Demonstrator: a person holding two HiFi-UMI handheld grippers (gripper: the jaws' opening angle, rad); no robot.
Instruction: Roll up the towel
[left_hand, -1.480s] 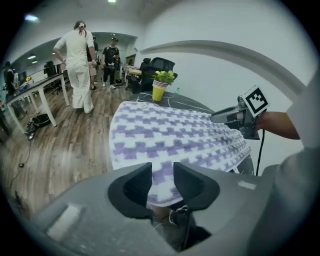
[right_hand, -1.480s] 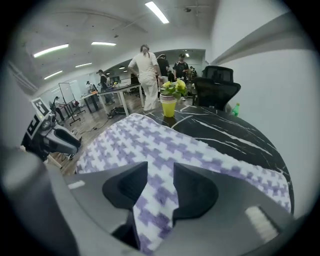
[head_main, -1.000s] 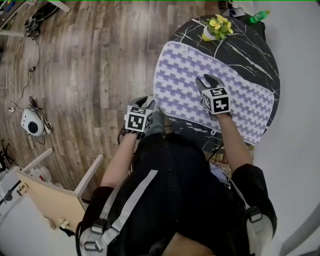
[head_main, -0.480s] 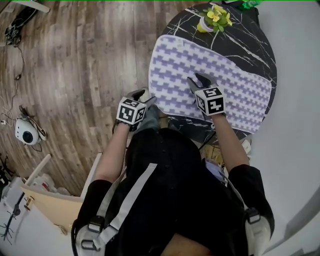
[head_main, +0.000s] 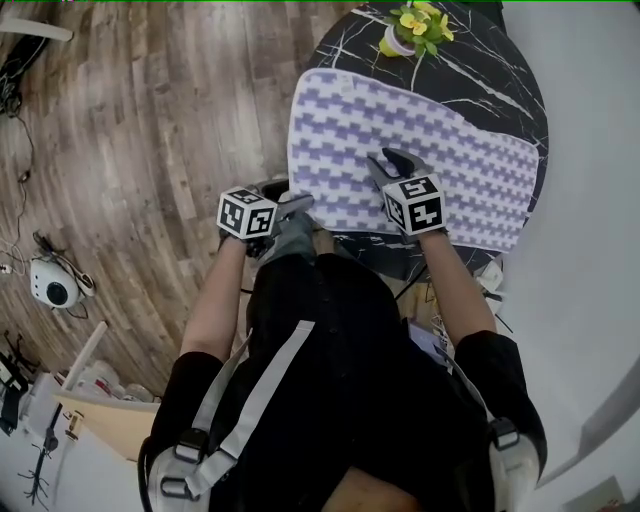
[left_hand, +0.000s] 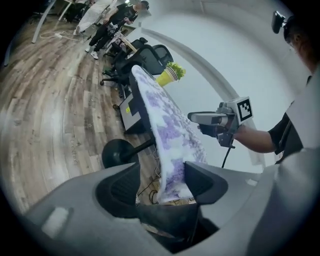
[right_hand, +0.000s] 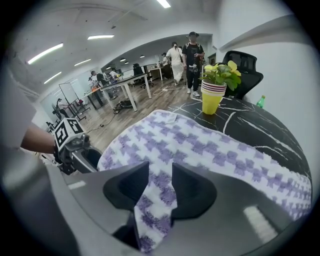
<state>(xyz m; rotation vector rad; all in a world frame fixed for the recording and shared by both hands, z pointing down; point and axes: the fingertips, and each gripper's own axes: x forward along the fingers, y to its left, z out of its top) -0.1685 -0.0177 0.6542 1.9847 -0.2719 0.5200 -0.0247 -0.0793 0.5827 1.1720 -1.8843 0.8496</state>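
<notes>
A white and purple checked towel (head_main: 400, 120) lies flat on a round black marble table (head_main: 500, 80), its near-left corner hanging over the rim. My left gripper (head_main: 295, 208) is at that corner. In the left gripper view the hanging edge of the towel (left_hand: 165, 115) runs between the jaws of that gripper (left_hand: 161, 180), close to the right one with a gap on the left; these jaws have just been opening. My right gripper (head_main: 385, 160) rests on the towel's near middle, and in its own view it (right_hand: 160, 182) is shut on a raised fold of towel (right_hand: 200, 145).
A yellow cup with a plant (head_main: 410, 28) stands at the table's far edge, and a green bottle (right_hand: 260, 101) beside it. The table's black pedestal foot (left_hand: 117, 152) sits on the wood floor. A white device (head_main: 50, 283) lies on the floor at left. Office chairs and people are farther off.
My left gripper has come in lower and more level to the towel's hanging near-left corner. The right gripper has stayed on the towel's near middle.
</notes>
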